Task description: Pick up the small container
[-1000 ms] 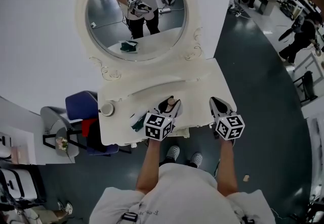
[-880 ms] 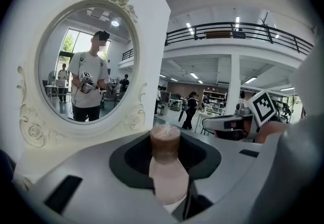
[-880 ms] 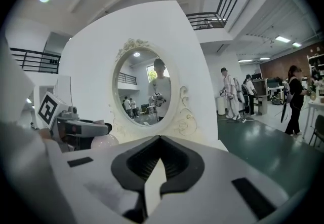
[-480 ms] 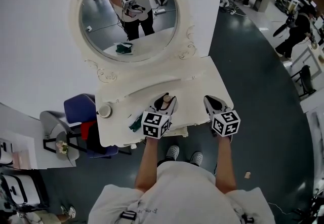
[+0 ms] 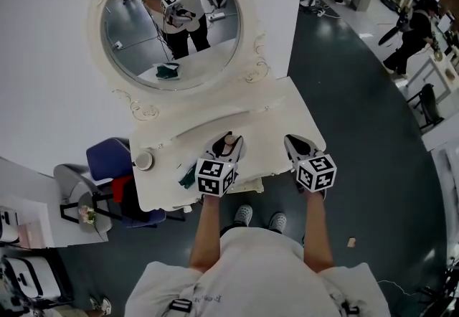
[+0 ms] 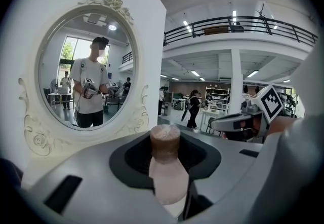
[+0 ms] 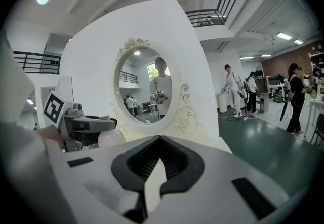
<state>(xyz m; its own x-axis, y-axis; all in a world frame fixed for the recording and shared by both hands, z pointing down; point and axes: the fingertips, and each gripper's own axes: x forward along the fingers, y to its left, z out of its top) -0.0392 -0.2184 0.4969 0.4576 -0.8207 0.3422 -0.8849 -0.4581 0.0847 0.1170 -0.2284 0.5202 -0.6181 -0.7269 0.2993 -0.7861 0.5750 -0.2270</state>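
White table (image 5: 287,111) below us is where our left gripper (image 5: 228,140) squeezes the small container (image 6: 166,167) so it cannot slip, while our right gripper (image 5: 295,145) sits shut and empty.

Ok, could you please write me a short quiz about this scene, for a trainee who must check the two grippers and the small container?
1. True or false: the right gripper is shut and holds nothing.
2. Where is the small container? A) nowhere in view; B) between the jaws of the left gripper; C) in the right gripper.
3. Fill in: the container's cap is ____ in colour.
Key: 1 true; 2 B; 3 brown.
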